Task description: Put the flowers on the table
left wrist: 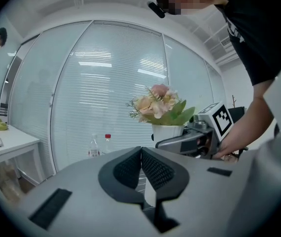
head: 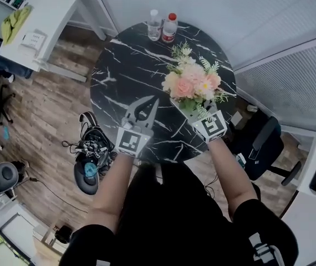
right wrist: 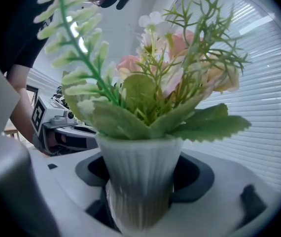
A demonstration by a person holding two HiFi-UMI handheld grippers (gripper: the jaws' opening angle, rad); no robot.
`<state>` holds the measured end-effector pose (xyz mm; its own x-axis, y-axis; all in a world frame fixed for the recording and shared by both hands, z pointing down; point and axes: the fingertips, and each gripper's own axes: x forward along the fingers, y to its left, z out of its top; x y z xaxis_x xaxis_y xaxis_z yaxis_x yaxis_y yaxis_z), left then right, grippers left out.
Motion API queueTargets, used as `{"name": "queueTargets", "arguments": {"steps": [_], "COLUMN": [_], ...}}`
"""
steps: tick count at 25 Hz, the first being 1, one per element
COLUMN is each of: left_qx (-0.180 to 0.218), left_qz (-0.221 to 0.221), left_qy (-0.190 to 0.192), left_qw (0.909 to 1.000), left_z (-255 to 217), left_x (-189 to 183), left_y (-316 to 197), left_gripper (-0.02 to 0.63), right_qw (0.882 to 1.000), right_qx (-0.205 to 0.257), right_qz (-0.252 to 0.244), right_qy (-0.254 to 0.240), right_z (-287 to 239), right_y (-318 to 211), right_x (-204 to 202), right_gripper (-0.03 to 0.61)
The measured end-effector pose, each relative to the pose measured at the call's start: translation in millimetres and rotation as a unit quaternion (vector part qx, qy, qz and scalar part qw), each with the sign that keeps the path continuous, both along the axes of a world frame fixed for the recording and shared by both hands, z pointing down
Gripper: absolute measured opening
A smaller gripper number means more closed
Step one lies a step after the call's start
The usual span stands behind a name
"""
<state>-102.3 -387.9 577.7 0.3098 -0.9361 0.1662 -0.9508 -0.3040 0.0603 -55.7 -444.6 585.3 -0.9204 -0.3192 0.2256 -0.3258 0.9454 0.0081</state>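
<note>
A bunch of pink and cream artificial flowers [head: 191, 85] with green fern leaves stands in a white ribbed pot [right wrist: 140, 177]. My right gripper [head: 195, 113] is shut on that pot over the right part of the round black marble table [head: 122, 71]. Whether the pot's base touches the tabletop is hidden. My left gripper [head: 148, 105] hovers over the table's near middle, shut, with nothing between its pads [left wrist: 153, 168]. The left gripper view shows the flowers [left wrist: 158, 105] and the right gripper [left wrist: 194, 139] off to its right.
Two plastic bottles [head: 154, 25] [head: 169, 27] stand at the table's far edge. A dark office chair [head: 263, 143] sits to the right. A black bag with cables [head: 91, 151] lies on the wooden floor at the left. A white desk [head: 36, 26] is at the far left.
</note>
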Motion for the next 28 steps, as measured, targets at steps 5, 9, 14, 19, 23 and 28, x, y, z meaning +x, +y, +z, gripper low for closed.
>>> {"name": "queueTargets", "arguments": {"steps": [5, 9, 14, 19, 23, 28], "left_qx": [-0.013, -0.026, -0.033, -0.035, -0.031, -0.039], "left_qz": [-0.018, -0.027, -0.040, -0.038, -0.038, -0.036], "left_qy": [0.012, 0.015, 0.014, 0.020, 0.024, 0.025], "left_qw": [0.9997, 0.9992, 0.9986, 0.9985, 0.9985, 0.9983], "left_z": [28.6, 49.9, 64.8, 72.5, 75.5, 76.3], "left_x": [-5.3, -8.2, -10.6, -6.5, -5.7, -3.7], "left_y": [-19.5, -29.0, -39.1, -47.5, -52.9, -55.5], "left_gripper": [0.014, 0.013, 0.013, 0.013, 0.013, 0.014], "right_qw": [1.000, 1.000, 1.000, 1.000, 1.000, 1.000], "right_qx": [-0.006, -0.012, -0.004, 0.003, -0.007, -0.011], "right_qz": [0.010, 0.010, 0.009, 0.005, 0.008, -0.001], "right_qy": [-0.004, 0.003, 0.014, 0.001, -0.016, -0.015], "right_z": [31.9, 52.1, 72.0, 73.4, 82.7, 82.4], "right_y": [-17.2, -27.1, -35.2, -38.7, -40.5, -38.9], "right_x": [-6.0, -11.0, -14.1, -17.6, -13.7, -12.7], "right_gripper": [0.348, 0.348, 0.348, 0.348, 0.350, 0.350]}}
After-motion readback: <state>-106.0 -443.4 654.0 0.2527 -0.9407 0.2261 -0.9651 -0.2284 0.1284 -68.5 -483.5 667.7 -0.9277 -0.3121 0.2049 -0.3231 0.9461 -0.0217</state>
